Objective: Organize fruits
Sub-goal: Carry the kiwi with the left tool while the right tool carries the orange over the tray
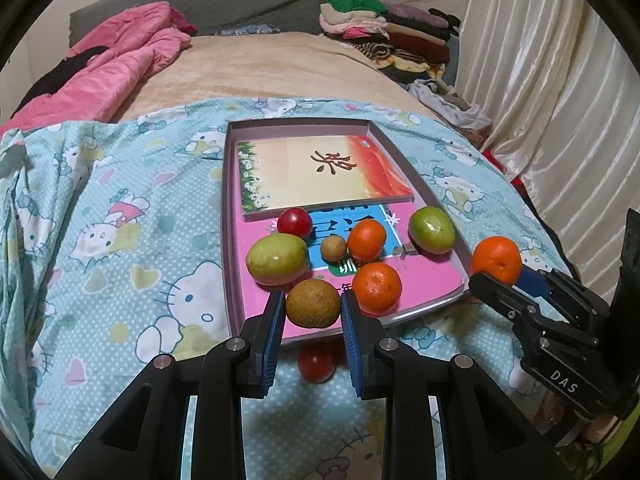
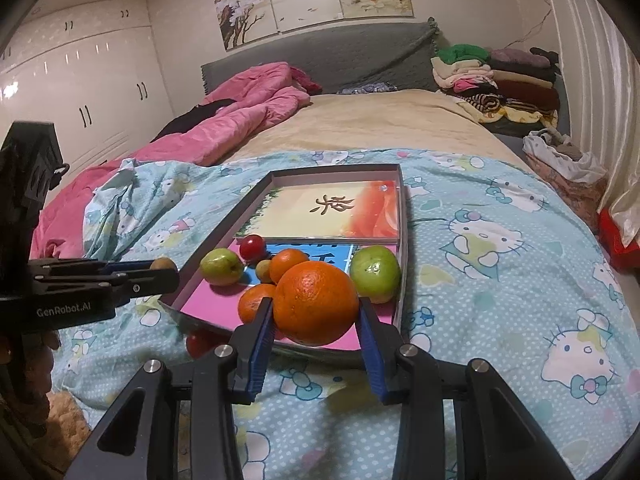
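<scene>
Left wrist view: the left gripper point(image 1: 313, 306) grips a brown fruit point(image 1: 313, 303) above the tray's point(image 1: 229, 216) near edge. Six fruits already sit inside; one tomato point(image 1: 316, 365) remains on the bedsheet point(image 1: 132, 248). The right gripper point(image 2: 316, 320) clamps an orange point(image 2: 315, 302), not yet placed.

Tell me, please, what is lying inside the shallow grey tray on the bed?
Inside the tray: a picture book overlapping a pink book, plus two green fruits, two oranges, a red fruit and a small brown one. The books hide the tray's floor.
</scene>
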The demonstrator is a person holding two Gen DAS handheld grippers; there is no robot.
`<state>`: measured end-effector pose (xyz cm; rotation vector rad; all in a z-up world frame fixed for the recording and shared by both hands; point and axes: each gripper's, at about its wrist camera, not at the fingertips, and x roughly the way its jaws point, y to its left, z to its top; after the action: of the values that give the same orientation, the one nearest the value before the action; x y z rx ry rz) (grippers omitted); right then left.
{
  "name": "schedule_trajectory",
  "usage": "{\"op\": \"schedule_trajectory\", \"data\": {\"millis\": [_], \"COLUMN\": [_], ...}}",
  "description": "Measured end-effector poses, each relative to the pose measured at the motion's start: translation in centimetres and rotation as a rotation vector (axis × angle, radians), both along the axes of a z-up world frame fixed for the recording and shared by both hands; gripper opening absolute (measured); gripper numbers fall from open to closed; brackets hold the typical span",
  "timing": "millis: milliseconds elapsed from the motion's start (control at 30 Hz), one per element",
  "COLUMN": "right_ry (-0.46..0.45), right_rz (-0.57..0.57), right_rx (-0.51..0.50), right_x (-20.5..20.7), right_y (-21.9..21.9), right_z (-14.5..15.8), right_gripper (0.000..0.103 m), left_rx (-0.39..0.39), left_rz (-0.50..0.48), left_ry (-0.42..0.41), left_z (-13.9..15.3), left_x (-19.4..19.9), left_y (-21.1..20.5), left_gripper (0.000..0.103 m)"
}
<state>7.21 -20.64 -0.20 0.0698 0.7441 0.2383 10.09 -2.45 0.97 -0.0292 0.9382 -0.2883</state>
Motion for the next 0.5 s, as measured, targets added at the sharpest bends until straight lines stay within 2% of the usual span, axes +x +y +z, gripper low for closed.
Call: {"op": "schedule_trajectory", "data": {"millis": [267, 500], "right_ry": [0.008, 0.014], "right_rz": [-0.025, -0.046], "right_rx": [0.007, 0.018], "right_x": [0.7, 1.5], "right_y": [-0.3, -0.5], "right_z": [-0.5, -0.8], "right_gripper": [0.041, 0.041], "left_rx": [0.031, 0.017], "left_rz": [0.016, 0.035], "left_ry": [0.015, 0.031], "left_z": [-1.5, -2.4], "left_x": [1.1, 2.0], "left_y": [-0.3, -0.3], "left_gripper": [0.029, 0.029]}}
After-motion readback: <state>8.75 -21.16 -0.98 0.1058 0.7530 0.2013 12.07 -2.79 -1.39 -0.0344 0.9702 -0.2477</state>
